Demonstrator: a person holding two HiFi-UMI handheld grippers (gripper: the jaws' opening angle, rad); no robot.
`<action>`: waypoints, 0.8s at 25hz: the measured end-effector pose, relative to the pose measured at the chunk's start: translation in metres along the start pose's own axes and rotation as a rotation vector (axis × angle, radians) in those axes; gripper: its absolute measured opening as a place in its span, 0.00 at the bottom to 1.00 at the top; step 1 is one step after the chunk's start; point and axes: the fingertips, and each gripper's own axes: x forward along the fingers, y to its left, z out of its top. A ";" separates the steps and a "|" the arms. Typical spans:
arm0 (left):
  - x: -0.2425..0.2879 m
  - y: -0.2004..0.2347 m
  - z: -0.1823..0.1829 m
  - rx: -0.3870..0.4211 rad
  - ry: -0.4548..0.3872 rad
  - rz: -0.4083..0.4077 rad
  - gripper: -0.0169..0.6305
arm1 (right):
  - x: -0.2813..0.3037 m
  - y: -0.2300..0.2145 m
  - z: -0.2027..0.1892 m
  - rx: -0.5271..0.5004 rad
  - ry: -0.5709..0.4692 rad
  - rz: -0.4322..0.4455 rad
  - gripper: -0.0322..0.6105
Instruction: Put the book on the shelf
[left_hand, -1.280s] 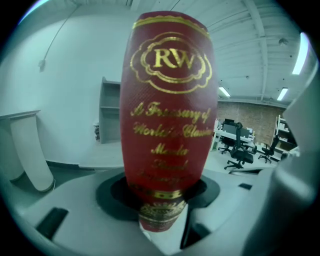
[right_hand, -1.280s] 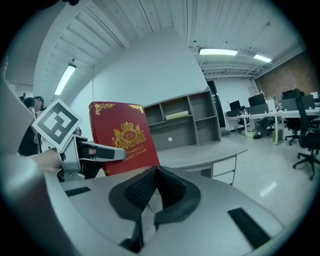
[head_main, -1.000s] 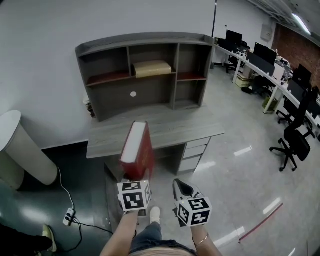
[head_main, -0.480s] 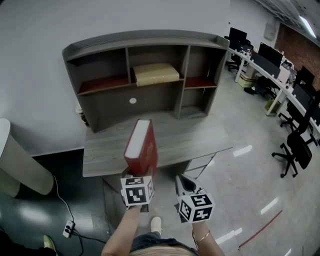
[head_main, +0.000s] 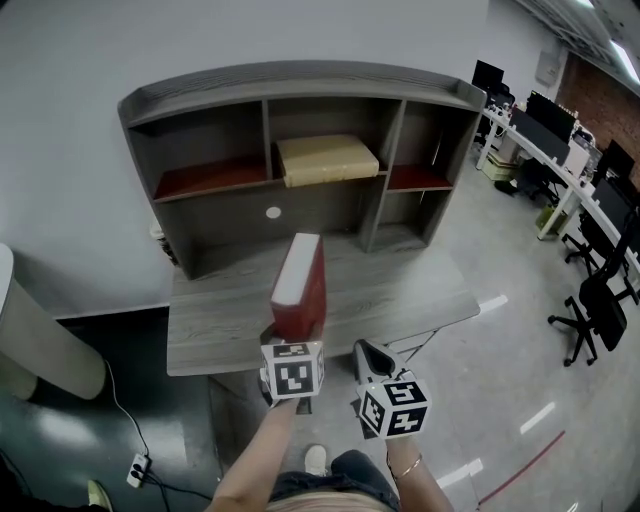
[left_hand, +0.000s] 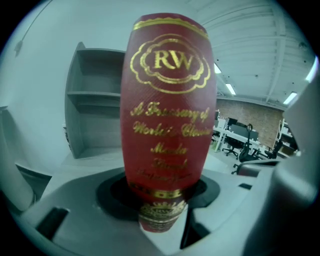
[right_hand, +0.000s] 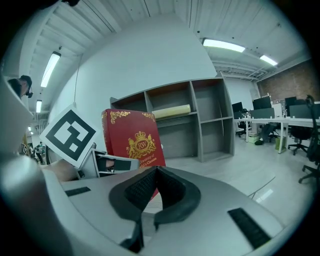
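A thick red book (head_main: 301, 290) with gold lettering stands upright in my left gripper (head_main: 293, 350), whose jaws are shut on its lower end. In the left gripper view its spine (left_hand: 168, 100) fills the middle, between the jaws of the left gripper (left_hand: 160, 212). The book hangs over the front of the grey desk (head_main: 220, 315), facing the grey shelf unit (head_main: 300, 85). My right gripper (head_main: 370, 358) is just right of the left one, shut and holding nothing. The right gripper view shows this gripper (right_hand: 155, 172), with the book (right_hand: 131, 140) ahead on the left.
A flat beige book (head_main: 327, 158) lies in the shelf's upper middle compartment. Red flat items lie in the left (head_main: 205, 178) and right (head_main: 418, 177) compartments. Office desks and chairs (head_main: 590, 300) stand at the right. A white rounded column (head_main: 35, 350) and a floor power strip (head_main: 138, 470) are at the left.
The desk and shelf have come nearer and larger in the head view. Both grippers and the book have moved forward over the desk's front edge. The grip is unchanged.
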 end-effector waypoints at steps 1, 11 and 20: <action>0.005 0.001 0.002 -0.009 0.000 0.004 0.38 | 0.004 -0.002 0.001 0.001 0.002 -0.003 0.06; 0.072 0.008 0.020 -0.078 0.010 0.053 0.38 | 0.050 -0.031 0.010 0.004 0.029 0.008 0.06; 0.141 0.005 0.041 -0.111 0.029 0.122 0.38 | 0.108 -0.072 0.026 -0.017 0.062 0.048 0.06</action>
